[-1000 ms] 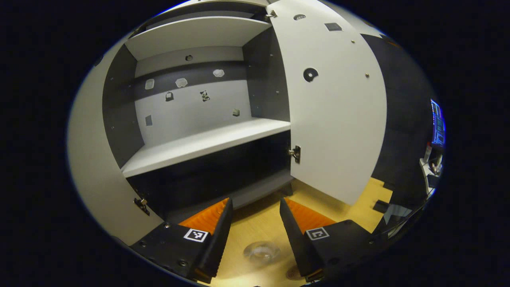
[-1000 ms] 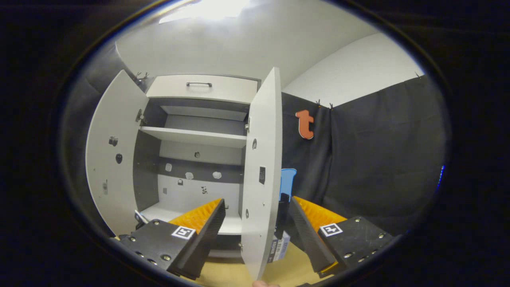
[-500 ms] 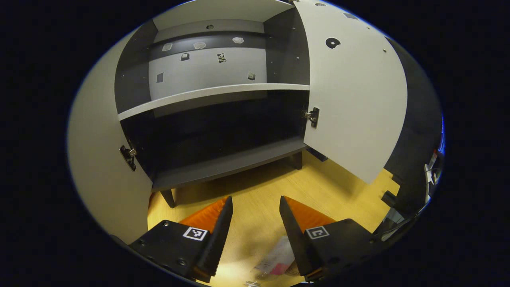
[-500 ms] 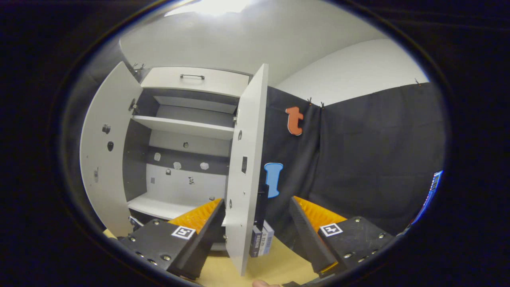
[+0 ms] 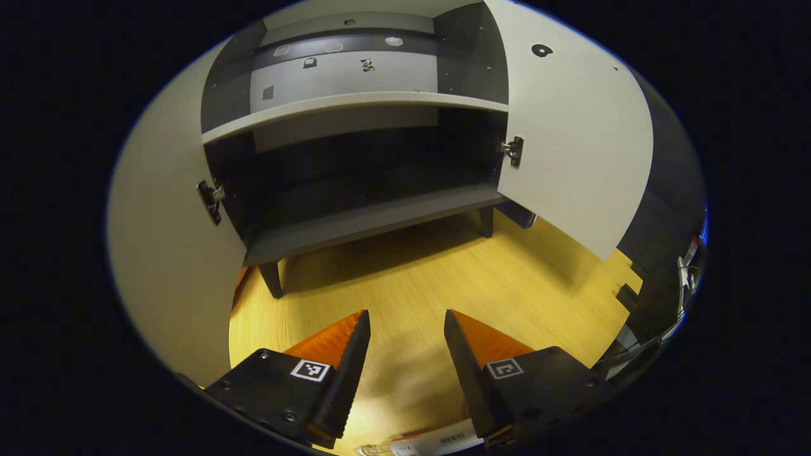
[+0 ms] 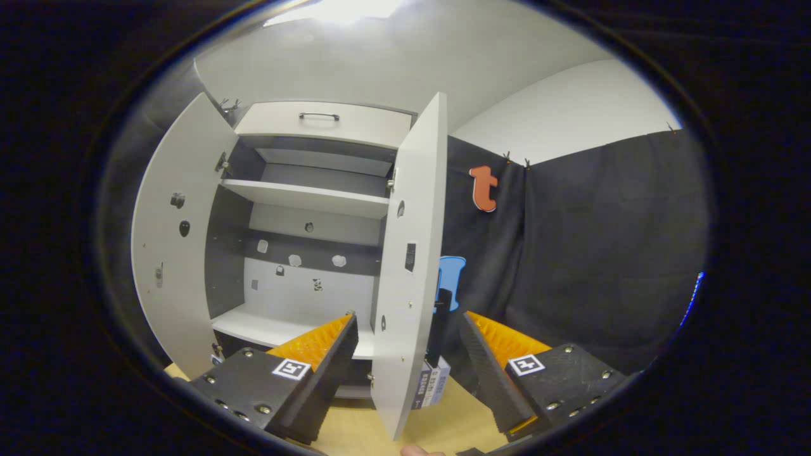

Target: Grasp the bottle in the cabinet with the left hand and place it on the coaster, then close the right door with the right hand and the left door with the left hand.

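Observation:
My left gripper (image 5: 406, 315) is open over the wooden floor (image 5: 405, 272), in front of the white cabinet (image 5: 355, 101), with nothing between its fingers. A strip of the bottle (image 5: 431, 441), with its label, peeks in at the bottom edge below the fingers. Both doors stand open: the left door (image 5: 165, 240) and the right door (image 5: 570, 145). The shelves hold no bottle. In the right gripper view my right gripper (image 6: 408, 316) is open. The right door (image 6: 405, 253) is seen edge-on between its fingers, farther off; the left door (image 6: 174, 253) is swung wide.
A drawer with a dark handle (image 6: 319, 116) tops the cabinet. Some small boxes (image 6: 431, 387) stand on the floor behind the right door, against the black cloth wall (image 6: 602, 253). A fingertip (image 6: 415, 451) shows at the bottom edge.
The left gripper has backed away from the cabinet and tipped down; the bottle has slid to the bottom edge of its view. The right gripper has swayed slightly; both doors remain open.

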### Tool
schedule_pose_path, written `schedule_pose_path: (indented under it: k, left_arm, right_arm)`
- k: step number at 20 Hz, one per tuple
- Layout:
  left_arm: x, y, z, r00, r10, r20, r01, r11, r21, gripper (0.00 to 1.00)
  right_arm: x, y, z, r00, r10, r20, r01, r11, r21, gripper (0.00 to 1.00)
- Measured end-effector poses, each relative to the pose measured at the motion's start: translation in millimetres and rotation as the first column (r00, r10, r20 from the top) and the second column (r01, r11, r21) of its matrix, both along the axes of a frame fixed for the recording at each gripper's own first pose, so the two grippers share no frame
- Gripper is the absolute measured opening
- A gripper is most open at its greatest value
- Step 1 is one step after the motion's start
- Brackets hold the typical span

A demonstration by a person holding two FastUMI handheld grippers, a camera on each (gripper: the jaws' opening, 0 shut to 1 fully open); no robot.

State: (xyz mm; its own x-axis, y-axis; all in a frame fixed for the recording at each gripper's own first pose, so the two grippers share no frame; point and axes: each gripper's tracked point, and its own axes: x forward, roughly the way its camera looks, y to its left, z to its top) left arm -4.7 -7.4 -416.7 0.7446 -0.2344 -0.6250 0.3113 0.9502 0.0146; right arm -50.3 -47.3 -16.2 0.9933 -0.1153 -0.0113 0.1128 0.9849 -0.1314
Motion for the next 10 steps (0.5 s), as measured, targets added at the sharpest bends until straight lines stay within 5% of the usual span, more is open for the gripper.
schedule_pose_path:
  k: [7,10]
  left_arm:
    - [-20.2,34.3,-0.6,0.999,0.050,-0.011,-0.050,0.999,0.008,0.75]
    - [-26.4,32.3,-1.0,1.000,0.002,-0.025,-0.002,1.000,0.019,0.75]
  right_arm:
    - [10.3,29.6,-26.6,0.997,0.081,-0.016,-0.081,0.997,0.005,0.98]
    - [17.5,36.0,-29.8,0.995,0.101,-0.023,-0.101,0.995,0.015,0.98]
